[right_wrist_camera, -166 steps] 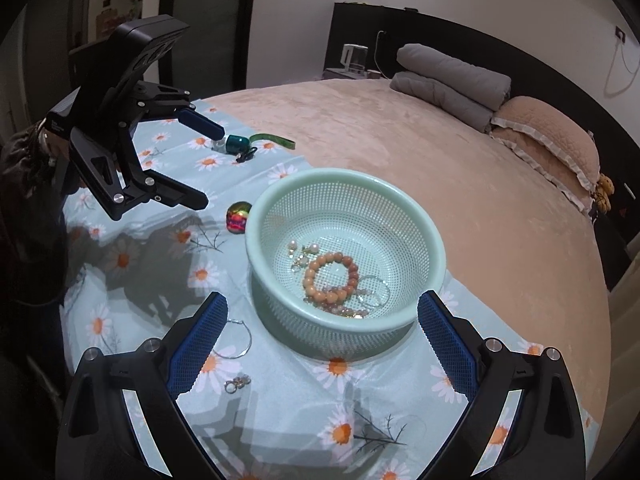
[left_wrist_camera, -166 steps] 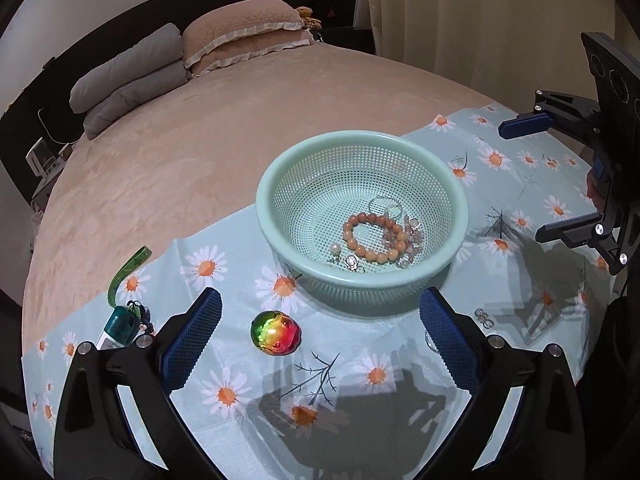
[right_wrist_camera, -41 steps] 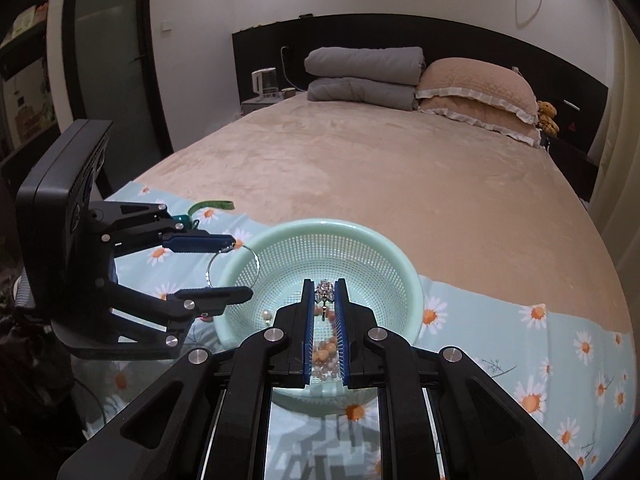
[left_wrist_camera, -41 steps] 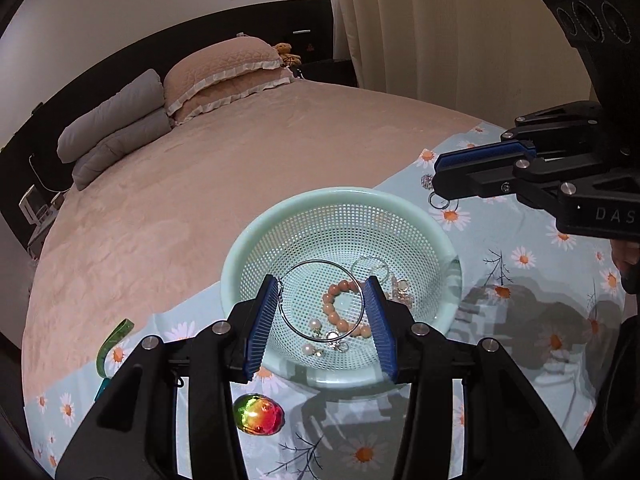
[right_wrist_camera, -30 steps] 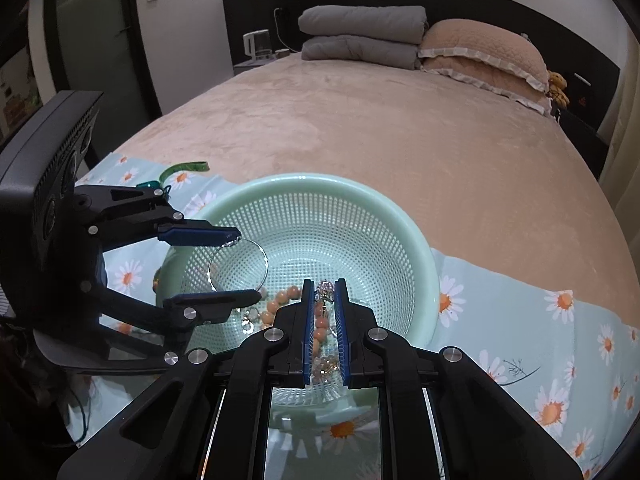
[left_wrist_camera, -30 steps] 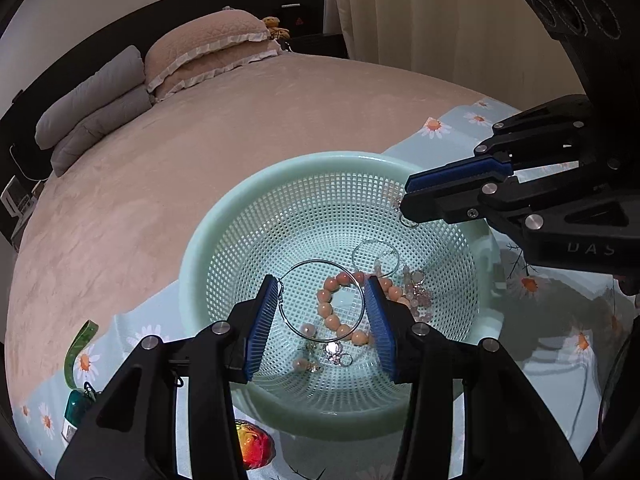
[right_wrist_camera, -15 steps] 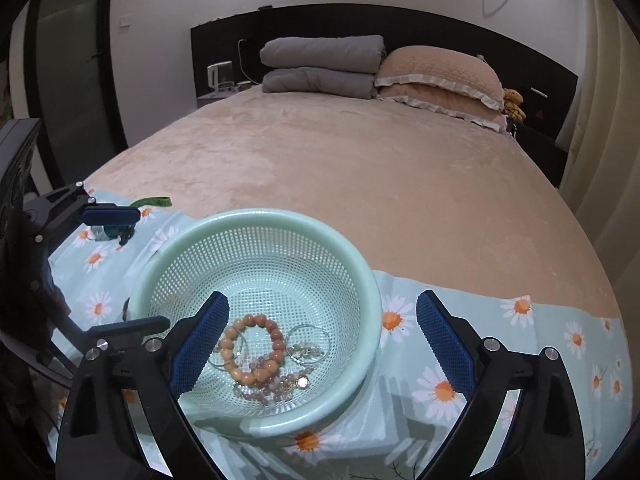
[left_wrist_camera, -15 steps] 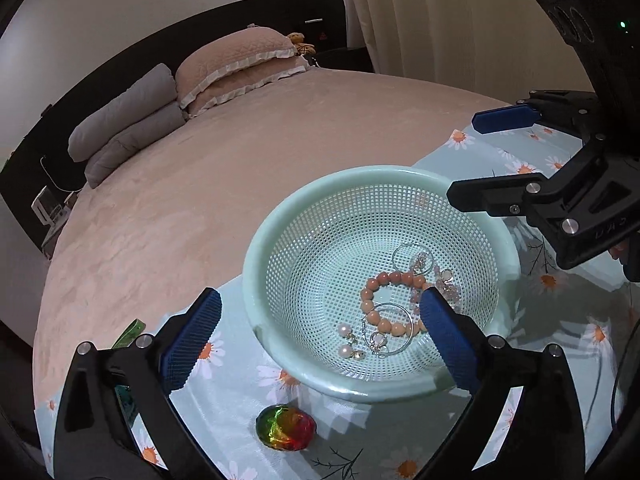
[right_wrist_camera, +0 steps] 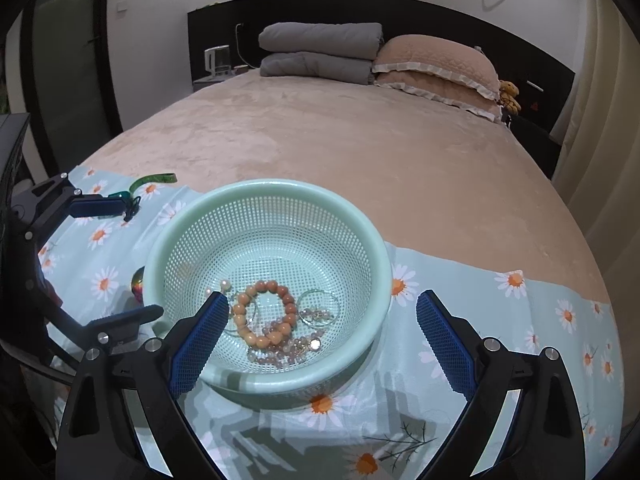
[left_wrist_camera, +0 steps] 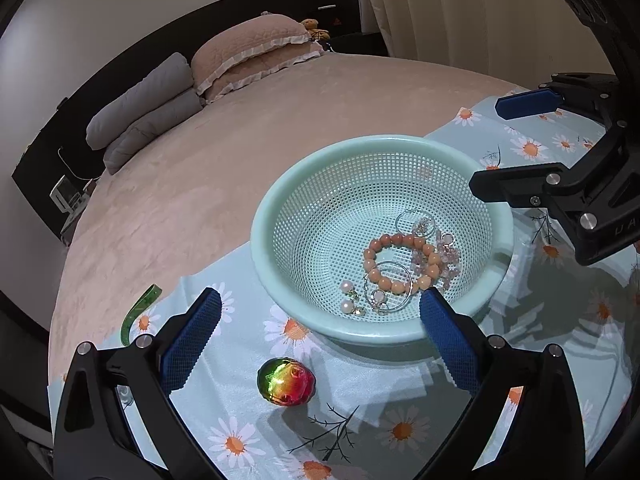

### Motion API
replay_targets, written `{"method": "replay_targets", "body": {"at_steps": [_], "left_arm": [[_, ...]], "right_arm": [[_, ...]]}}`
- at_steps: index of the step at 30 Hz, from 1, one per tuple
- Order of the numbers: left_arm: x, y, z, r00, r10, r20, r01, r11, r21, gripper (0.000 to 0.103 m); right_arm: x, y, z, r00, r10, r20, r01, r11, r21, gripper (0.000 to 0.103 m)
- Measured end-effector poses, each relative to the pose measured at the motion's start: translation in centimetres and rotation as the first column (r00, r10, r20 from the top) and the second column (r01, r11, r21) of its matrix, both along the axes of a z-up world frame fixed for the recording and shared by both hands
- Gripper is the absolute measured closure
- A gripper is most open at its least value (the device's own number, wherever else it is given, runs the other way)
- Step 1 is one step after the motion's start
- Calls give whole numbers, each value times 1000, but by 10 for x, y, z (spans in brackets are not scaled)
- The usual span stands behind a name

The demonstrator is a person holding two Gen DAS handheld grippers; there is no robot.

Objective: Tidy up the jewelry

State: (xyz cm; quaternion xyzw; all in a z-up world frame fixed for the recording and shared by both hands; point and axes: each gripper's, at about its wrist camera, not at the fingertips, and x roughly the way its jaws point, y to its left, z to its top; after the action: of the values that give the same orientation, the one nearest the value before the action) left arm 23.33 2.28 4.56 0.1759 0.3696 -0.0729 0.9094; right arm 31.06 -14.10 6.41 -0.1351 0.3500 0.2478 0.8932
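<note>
Jewelry (left_wrist_camera: 404, 268) lies in basket (left_wrist_camera: 320, 184) ahead of both empty, wide-open grippers.

A mint-green mesh basket (left_wrist_camera: 276, 216) sits on a pale blue cloth (left_wrist_camera: 248, 420) printed with white, orange-centred daisies. Inside lie an orange-peach bead bracelet (left_wrist_camera: 400, 260), silver hoops (left_wrist_camera: 388, 286) and white pearl earrings (left_wrist_camera: 346, 296). An iridescent red-green ornament (left_wrist_camera: 286, 381) gleams. The bedspread (right_wrist_camera: 360, 140) is tan; the pad (left_wrist_camera: 190, 340) is blue.
</note>
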Motion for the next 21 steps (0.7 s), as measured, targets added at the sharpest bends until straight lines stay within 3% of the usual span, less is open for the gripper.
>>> {"method": "replay_targets", "body": {"at_steps": [7, 14, 21], "left_arm": [[-11, 1, 0, 999, 43, 8, -43, 999, 0, 6], [-26, 3, -1, 995, 104, 6, -103, 993, -55, 6], [-45, -1, -3, 985, 166, 42, -162, 984, -79, 6]], "right_arm": [[-20, -1, -4, 1000, 6, 10, -6, 999, -49, 12], [-45, -5, -11, 1000, -1, 6, 1, 997, -78, 12], [-59, -21, -30, 993, -109, -52, 107, 994, -38, 11]]}}
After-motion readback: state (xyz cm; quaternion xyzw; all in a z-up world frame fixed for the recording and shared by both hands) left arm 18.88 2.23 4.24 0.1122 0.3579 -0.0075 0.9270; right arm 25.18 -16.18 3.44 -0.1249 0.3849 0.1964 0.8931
